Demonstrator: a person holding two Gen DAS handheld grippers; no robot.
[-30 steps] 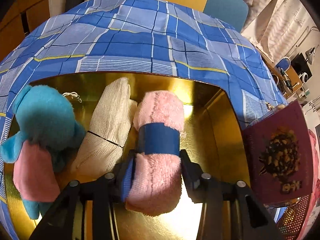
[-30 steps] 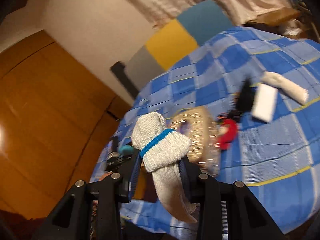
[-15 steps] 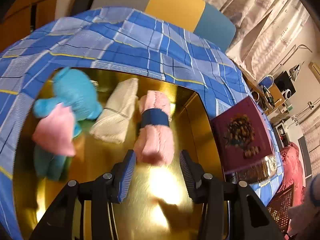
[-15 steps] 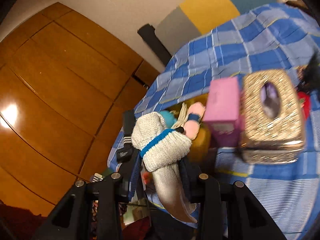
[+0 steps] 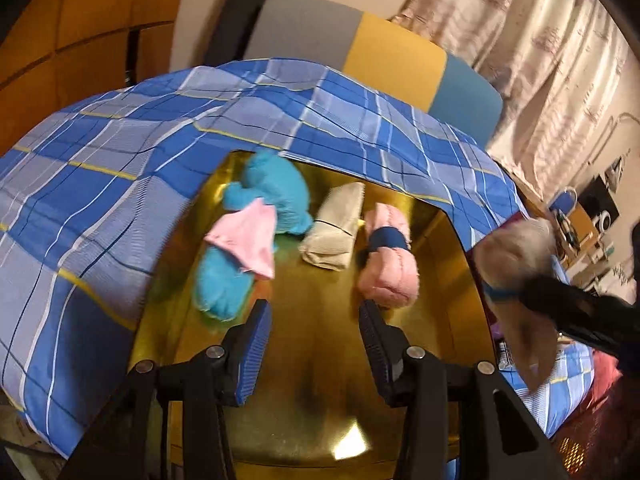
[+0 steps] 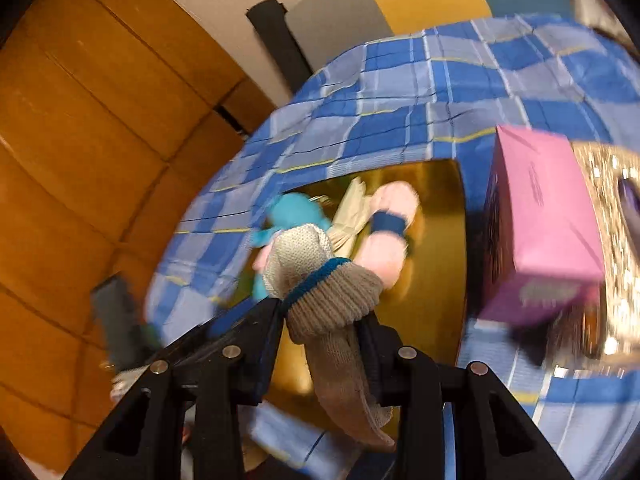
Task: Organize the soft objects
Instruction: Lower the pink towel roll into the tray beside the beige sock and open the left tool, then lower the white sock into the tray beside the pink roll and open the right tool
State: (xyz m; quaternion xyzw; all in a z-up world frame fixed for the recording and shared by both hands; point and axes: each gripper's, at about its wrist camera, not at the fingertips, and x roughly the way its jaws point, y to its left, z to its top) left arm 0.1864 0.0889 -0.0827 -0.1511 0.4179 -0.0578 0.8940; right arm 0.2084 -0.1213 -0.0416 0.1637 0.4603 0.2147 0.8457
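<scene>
1. Wood panelling and a pale curtain backed the scene, and a blue plaid cloth (image 5: pixel 120 184) covered the surface, with a gold tray (image 5: pixel 432 344) sunk into it.
2. At the tray's left I saw a turquoise plush toy (image 5: pixel 276 188) in a pink garment lying on the gold floor.
3. Just beside it, towards the middle, lay a folded cream cloth (image 5: pixel 336 228), and touching that on its right a rolled pink towel (image 5: pixel 390 264) with a dark blue band around it.
4. My left gripper (image 5: pixel 314 344) hovered over the tray's near part with its jaws apart and nothing between them; the pink towel lay just beyond its right finger.
5. From the right wrist camera, my right gripper (image 6: pixel 322 322) was clamped on a rolled grey knit sock (image 6: pixel 324 292) with a blue stripe, held above the tray's near edge with its loose end hanging below the fingers.
6. Right of the tray stood a pink box (image 6: pixel 544 224), and beyond it a glittery gold tissue box (image 6: pixel 608 216), both blurred.
</scene>
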